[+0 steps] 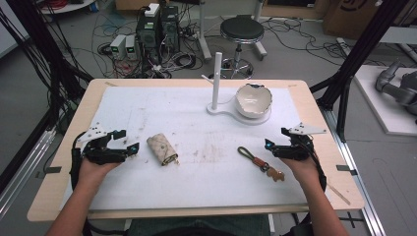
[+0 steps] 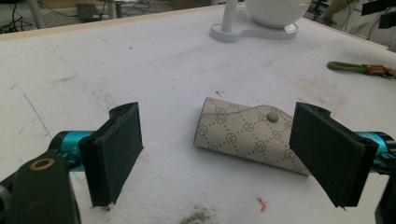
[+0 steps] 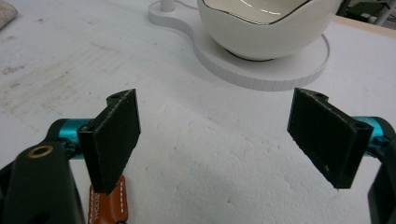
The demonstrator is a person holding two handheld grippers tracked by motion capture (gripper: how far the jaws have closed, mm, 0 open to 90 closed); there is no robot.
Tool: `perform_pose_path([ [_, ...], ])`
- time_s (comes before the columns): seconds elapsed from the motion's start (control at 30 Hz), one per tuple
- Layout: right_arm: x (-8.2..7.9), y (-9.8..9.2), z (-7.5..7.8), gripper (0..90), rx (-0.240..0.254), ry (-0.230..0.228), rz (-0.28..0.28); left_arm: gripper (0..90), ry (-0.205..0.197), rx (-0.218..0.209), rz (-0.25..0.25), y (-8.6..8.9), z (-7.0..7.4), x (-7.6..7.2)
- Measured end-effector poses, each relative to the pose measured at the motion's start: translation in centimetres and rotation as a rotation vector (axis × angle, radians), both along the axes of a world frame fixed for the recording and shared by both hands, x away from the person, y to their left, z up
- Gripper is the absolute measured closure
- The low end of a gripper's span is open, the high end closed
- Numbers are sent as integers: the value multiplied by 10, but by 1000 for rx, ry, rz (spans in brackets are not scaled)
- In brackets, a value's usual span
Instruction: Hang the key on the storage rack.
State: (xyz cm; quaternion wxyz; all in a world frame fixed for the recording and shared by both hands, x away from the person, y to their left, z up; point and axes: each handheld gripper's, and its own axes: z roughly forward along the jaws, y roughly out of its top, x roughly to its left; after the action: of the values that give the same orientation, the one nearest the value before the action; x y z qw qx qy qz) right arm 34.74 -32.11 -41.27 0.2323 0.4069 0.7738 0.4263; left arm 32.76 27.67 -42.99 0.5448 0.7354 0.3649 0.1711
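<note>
White foam sheeting covers the desk, stained brown toward the middle, with cables, computer boxes and a stool on the floor beyond its far edge. Near the far right corner a white stand with an upright post carries a cream bowl on its round base. The left gripper sits near the left edge, jaws spread wide and holding nothing; in its own view the patterned key pouch lies flat just ahead between the pads, snap button up, untouched. The right gripper rests near the right edge, also wide open and empty, and the leather keychain with its green loop lies toward the front edge just beside it, its brown tab peeking under one jaw in the right gripper view. The likely trouble is the pouch: it is soft and rounded, so a close from above its curve could squash it flat or roll it away across the foam. The keychain is thin and lies low, so jaws may scrape the soft foam or pinch only the loop, leaving the charm to swing.
</note>
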Motion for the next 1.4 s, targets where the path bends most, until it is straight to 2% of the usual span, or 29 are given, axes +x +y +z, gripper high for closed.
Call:
perform_pose_path([
  [0.63,-3,3,-1,174,-15,-1,28,171,7,43,-8,0,0,-1],
  [1.0,-2,5,-1,175,-19,7,36,171,5,46,-8,1,-1,-3],
  [1.2,-5,7,-3,175,-29,9,60,171,5,46,-10,1,-1,-3],
  [1.3,-7,8,-5,174,-3,16,72,171,4,44,-9,1,-1,-2],
  [1.4,-8,10,-7,174,-7,29,83,171,4,43,-8,1,-1,-3],
])
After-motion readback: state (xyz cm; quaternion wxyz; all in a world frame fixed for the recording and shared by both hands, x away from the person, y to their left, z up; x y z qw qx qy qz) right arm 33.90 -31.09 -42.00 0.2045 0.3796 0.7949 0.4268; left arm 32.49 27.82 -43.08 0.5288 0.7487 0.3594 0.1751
